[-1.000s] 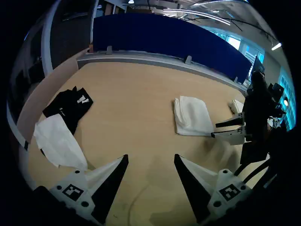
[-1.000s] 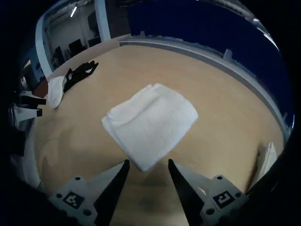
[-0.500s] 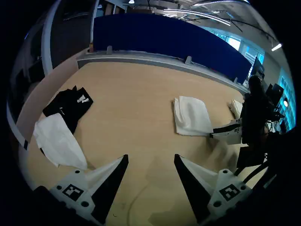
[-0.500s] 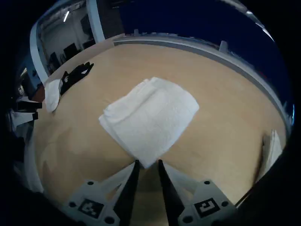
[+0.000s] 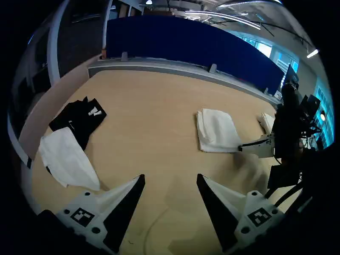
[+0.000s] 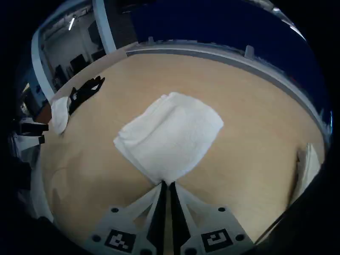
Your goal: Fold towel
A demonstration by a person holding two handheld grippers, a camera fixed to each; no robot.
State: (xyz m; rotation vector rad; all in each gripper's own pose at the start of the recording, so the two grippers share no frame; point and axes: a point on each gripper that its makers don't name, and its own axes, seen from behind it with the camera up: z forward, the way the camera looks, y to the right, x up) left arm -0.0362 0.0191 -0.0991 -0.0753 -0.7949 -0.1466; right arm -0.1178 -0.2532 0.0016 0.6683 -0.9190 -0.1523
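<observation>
Cloth lies at the far left of the left gripper view: a loose white cloth near the table edge, with a black garment touching it just behind. Neither looks folded.

The left gripper hangs above bare table near the edge, its jaws spread wide and holding nothing.

Right of centre, the towel lies flat on the table as a compact rectangle of several layers, so the folding itself looks largely done. What is left is likely one more fold, or carrying the towel off to the white stack farther right. I cannot tell which.

The right gripper reaches in from the right, its tips at the towel's near corner. In the right gripper view its jaws are drawn almost together, with that corner pinched between the tips.

A second ago those jaws stood well apart on either side of the corner. Half a second ago they had narrowed around it, and now they are closed on it. The towel has barely shifted and is not yet lifted. The left gripper and the cloths at the left have stayed where they were.
</observation>
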